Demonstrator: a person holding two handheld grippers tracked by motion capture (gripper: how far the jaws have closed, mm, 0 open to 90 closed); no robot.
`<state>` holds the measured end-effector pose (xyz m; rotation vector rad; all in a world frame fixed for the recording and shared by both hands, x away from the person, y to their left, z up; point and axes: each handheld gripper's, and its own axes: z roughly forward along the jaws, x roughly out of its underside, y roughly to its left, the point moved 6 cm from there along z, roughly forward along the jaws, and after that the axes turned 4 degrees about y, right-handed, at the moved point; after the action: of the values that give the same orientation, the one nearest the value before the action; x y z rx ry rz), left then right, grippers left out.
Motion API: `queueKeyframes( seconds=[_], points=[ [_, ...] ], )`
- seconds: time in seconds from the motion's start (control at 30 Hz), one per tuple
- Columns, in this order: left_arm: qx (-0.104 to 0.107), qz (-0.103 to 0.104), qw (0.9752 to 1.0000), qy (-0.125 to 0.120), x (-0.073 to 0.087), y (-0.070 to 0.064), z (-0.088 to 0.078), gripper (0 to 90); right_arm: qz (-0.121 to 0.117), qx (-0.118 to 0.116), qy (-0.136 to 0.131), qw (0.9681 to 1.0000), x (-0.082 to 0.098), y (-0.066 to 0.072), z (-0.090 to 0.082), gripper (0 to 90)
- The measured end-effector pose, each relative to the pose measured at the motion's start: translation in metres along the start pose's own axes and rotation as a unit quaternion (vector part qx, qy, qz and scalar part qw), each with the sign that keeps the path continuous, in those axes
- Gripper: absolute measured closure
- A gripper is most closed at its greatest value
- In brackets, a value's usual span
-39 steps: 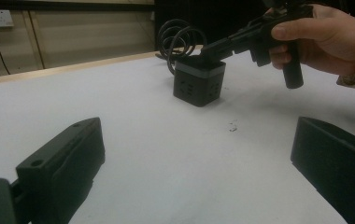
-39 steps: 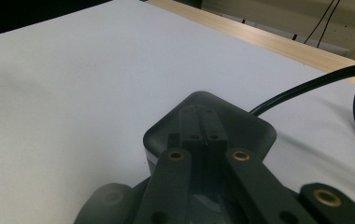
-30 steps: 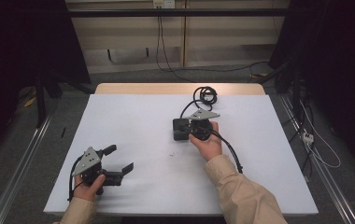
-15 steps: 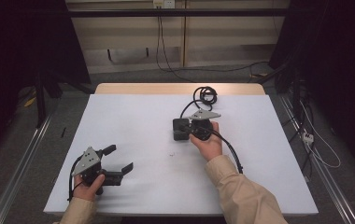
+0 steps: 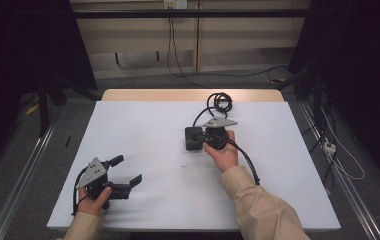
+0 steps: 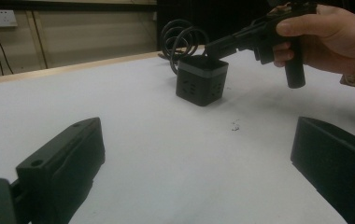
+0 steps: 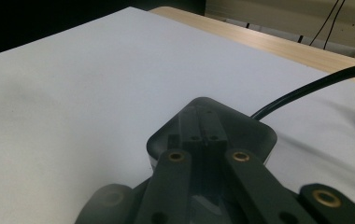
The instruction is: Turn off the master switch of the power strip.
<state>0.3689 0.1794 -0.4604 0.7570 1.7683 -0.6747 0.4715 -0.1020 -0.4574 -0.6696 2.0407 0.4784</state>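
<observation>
With its jaws closed, the right gripper (image 5: 201, 138) hovers over the black cube-shaped power block (image 5: 194, 138) at the table's 1 o'clock, apparently about to press its top, while the left gripper (image 5: 127, 171) rests open at 7 o'clock.

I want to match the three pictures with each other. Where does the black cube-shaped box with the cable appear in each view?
High view: the black box sits right of the table's centre, at the tips of the right gripper.
Left gripper view: upper centre, standing on the white table, under the right gripper's tips.
Right gripper view: lower centre, just beyond that gripper's shut jaws.
Shared landmark: the black cable running from the box to a coil behind it.
</observation>
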Motion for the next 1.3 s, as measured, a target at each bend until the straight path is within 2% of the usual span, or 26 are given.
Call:
queueKeyframes(
  seconds=[0.17, 0.33, 0.4, 0.57, 0.73, 0.8, 0.9, 1.17, 1.3],
  points=[
    [0.0, 0.003, 1.0, 0.002, 0.0, 0.0, 0.0, 2.9, -0.005, 0.003, 0.001, 1.0, 0.0, -0.001, -0.001, 90.0],
    [0.0, 0.002, 1.0, 0.001, 0.0, 0.001, -0.001, 2.9, 0.004, -0.003, -0.012, 0.9999, -0.002, -0.001, -0.003, 88.4],
    [-0.001, 0.001, 1.0, 0.0, 0.0, 0.001, -0.001, 2.9, 0.007, -0.005, -0.015, 0.9999, -0.002, 0.0, -0.004, 78.7],
    [0.0, 0.002, 1.0, 0.002, 0.0, 0.001, 0.0, 2.9, 0.009, -0.014, -0.007, 0.9998, 0.0, 0.004, -0.006, 64.2],
    [0.0, 0.001, 1.0, 0.0, 0.0, 0.0, 0.0, 2.9, 0.016, -0.018, -0.001, 0.9997, 0.004, 0.005, -0.011, 44.0],
    [0.0, 0.001, 1.0, 0.0, 0.0, -0.001, 0.001, 2.8, 0.015, -0.021, -0.004, 0.9997, 0.005, 0.005, -0.015, 40.7],
    [0.001, 0.001, 1.0, 0.0, 0.0, 0.0, 0.001, 2.9, 0.018, -0.022, -0.002, 0.9996, 0.007, 0.005, -0.02, 30.8],
    [0.0, 0.003, 1.0, 0.002, 0.0, 0.0, 0.001, 2.9, 0.022, -0.022, 0.0, 0.9995, 0.019, 0.0, -0.038, 24.1],
    [0.0, -0.001, 1.0, 0.003, 0.0, -0.001, 0.002, 2.8, 0.009, -0.014, 0.012, 0.9998, 0.027, -0.001, -0.045, 22.1]
  ],
)
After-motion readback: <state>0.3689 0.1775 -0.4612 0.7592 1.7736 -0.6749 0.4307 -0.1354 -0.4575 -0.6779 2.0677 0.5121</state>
